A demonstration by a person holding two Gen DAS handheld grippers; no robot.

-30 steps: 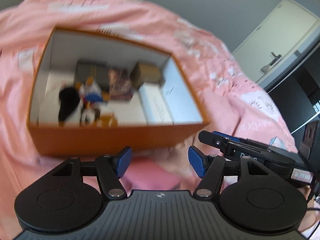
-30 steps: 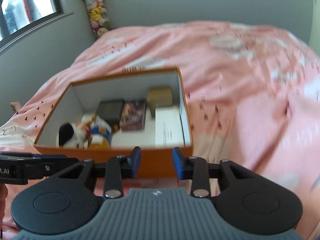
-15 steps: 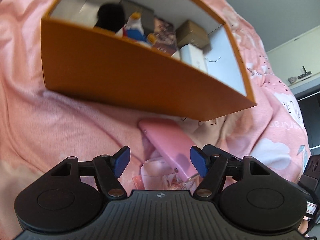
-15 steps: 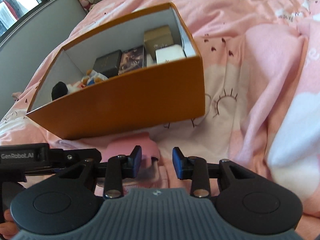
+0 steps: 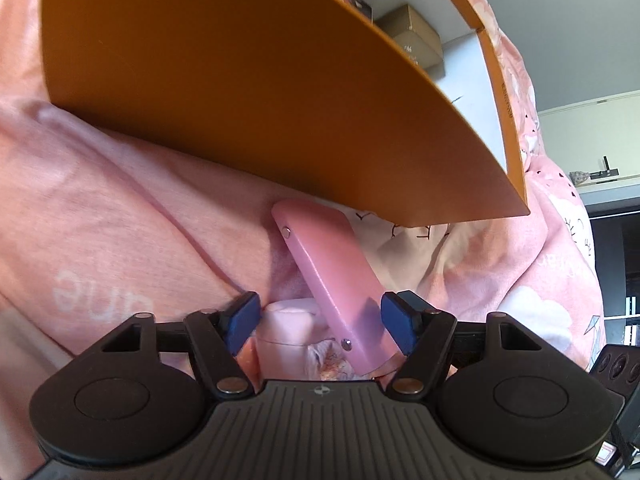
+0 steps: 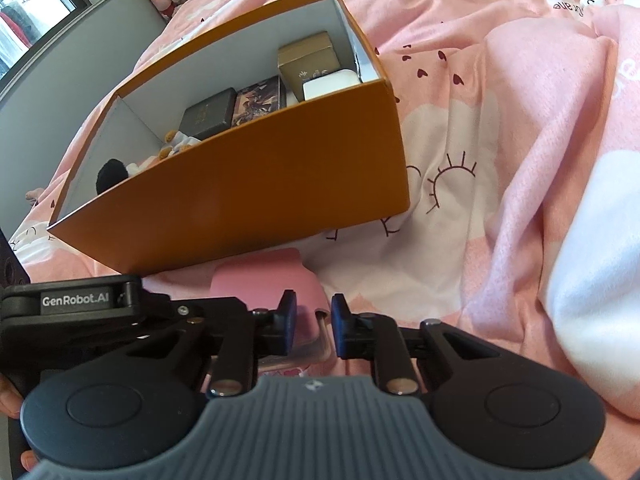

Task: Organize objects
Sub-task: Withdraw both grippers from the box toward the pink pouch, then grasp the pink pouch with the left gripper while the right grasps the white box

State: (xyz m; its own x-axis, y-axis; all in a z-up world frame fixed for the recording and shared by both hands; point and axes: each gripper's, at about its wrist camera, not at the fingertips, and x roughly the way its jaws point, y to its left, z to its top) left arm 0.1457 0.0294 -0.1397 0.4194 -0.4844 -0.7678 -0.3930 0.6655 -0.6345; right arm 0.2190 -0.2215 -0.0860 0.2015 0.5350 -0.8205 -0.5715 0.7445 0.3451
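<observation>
1. The left gripper [image 5: 320,322] has its jaws wide apart. Between them lies one pink case [image 5: 328,276] with its lid raised. The near end of the case runs under the gripper body and is cut off.
2. A small printed patch inside the case is too blurred to name.
3. The right gripper [image 6: 313,327] has its jaws closing, with a narrow gap between them. The edge of the pink case [image 6: 266,276] sits in that gap, but the fingers hide whether the pads touch it.
4. One orange box [image 6: 256,184] stands just beyond both grippers on the pink bedding [image 6: 500,152]. Its near wall hides most of the contents.
5. Over that wall show one dark box [image 6: 208,114], one picture-printed box [image 6: 258,100], one brown carton [image 6: 308,60], one white box [image 6: 330,84] and part of one plush toy [image 6: 114,172].
</observation>
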